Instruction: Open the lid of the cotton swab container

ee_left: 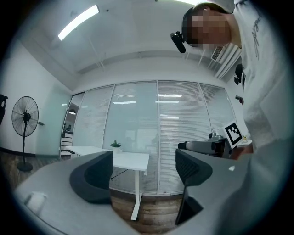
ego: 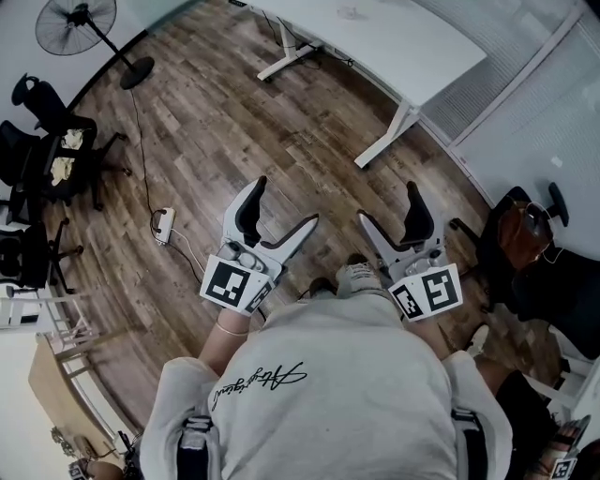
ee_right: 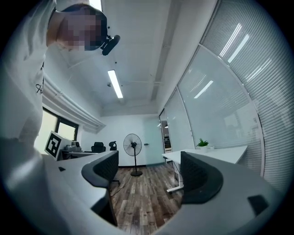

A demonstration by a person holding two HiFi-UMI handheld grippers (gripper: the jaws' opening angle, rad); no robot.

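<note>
The left claw (ego: 286, 202) is held in the air in front of the person's body, its two dark jaws spread wide apart with nothing between them. In the left gripper view the gap of the left claw (ee_left: 142, 172) frames only a leg of the white surface (ee_left: 124, 160) and the glass wall (ee_left: 156, 119) with blinds behind it. The right claw (ego: 386, 201) is just beside it at about the same height, likewise spread open and empty. Between the jaws of the right claw (ee_right: 154, 172) lie only the wooden floor (ee_right: 138, 197) and a standing fan (ee_right: 133, 147) far off. Each gripper carries a marker cube near the hand, the left marker cube (ego: 232, 281) and the right marker cube (ego: 427, 292). The cotton swab container, the task's thing, does not show in any of the three views, so its look and place cannot be told. Below the claws are the person's grey sweatshirt (ego: 328, 375) and a shoe (ego: 359, 277) on the wooden floor (ego: 234, 122). Farther out, a power strip (ego: 164, 223) lies on the floor to the left, black office chairs (ego: 47, 141) stand at the left edge, the standing fan (ego: 80, 23) is at the upper left, and the white surface (ego: 394, 37) is at the top. A small potted plant (ee_left: 115, 145) stands on that surface.
</note>
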